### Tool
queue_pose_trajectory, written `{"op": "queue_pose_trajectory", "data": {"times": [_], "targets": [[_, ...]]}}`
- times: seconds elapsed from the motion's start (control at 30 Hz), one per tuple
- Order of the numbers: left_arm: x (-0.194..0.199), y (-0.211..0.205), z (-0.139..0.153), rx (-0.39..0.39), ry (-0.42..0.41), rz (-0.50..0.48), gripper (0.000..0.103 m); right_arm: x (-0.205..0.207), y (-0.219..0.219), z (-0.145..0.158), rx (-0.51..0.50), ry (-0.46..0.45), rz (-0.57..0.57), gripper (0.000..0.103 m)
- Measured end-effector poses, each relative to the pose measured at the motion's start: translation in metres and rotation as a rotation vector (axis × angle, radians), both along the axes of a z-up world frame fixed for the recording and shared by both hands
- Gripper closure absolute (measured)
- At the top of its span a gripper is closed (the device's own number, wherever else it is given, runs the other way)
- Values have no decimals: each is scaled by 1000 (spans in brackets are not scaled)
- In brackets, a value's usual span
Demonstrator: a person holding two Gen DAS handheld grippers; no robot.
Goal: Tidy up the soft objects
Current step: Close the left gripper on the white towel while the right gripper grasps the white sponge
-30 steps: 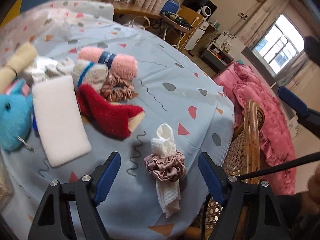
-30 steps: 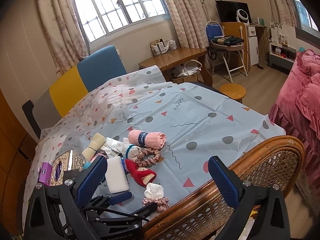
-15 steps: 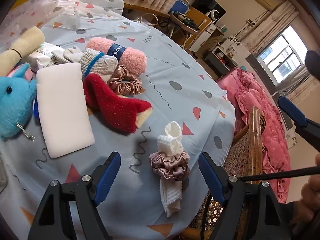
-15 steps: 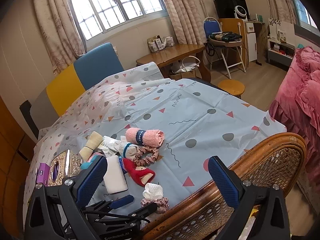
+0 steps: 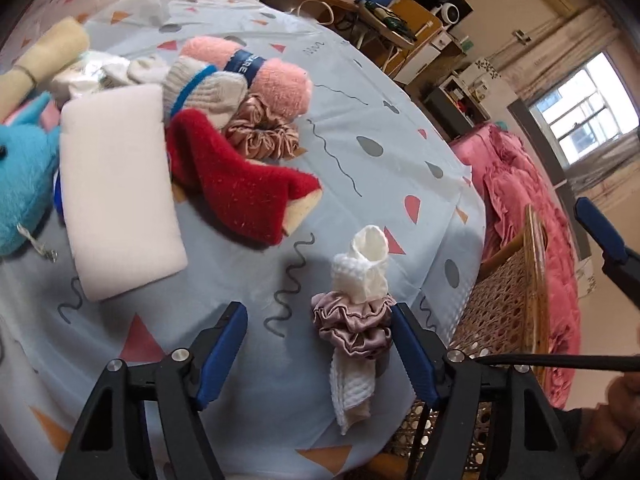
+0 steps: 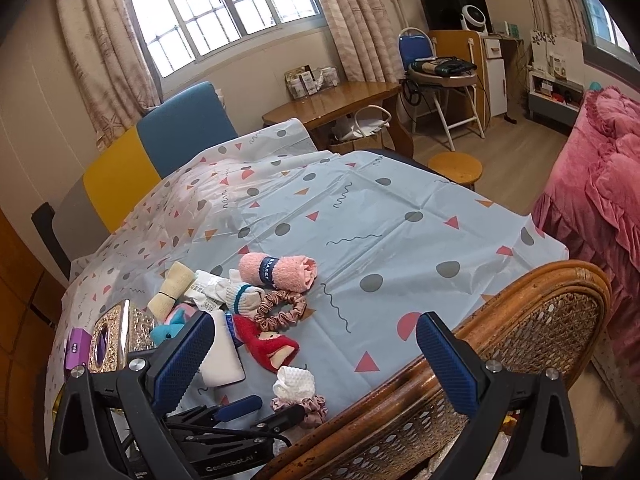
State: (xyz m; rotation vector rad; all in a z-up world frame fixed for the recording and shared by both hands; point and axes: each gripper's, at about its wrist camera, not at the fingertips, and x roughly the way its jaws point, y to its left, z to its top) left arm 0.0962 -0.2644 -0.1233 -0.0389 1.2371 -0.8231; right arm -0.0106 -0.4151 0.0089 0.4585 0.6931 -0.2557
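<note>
Tablecloth (image 5: 360, 120) bears white waffle cloth (image 5: 362, 276) ringed by mauve scrunchie (image 5: 354, 330); both tongs gape.

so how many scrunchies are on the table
2. A mauve scrunchie wraps the white waffle cloth near the table edge, by the left gripper. A copper-pink scrunchie lies in the pile between the pink towel roll and red sock. Others may be hidden underneath.

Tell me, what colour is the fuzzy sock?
Red, with a tan inside, on the fuzzy sock; the left wrist view shows it best.
</note>
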Motion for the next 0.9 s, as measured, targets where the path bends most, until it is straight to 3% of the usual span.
{"op": "queue_pose_trajectory", "data": {"times": [0.27, 0.33, 0.57, 0.77, 0.9], "targets": [[2, -14, 3, 52, -55, -31, 39, 7, 2, -4, -13, 22, 3, 0], [-3, -15, 7, 15, -57, -85, 73, 10, 2, -5, -17, 32, 7, 0], [-16, 32, 18, -20, -110, -73, 76, 24, 6, -5, -34, 62, 39, 7], [-27, 90, 34, 68, -231, -5, 76, 48, 22, -18, 37, 109, 115, 12], [-32, 122, 32, 114, -234, 32, 76, 77, 53, -30, 85, 180, 232, 16]]}}
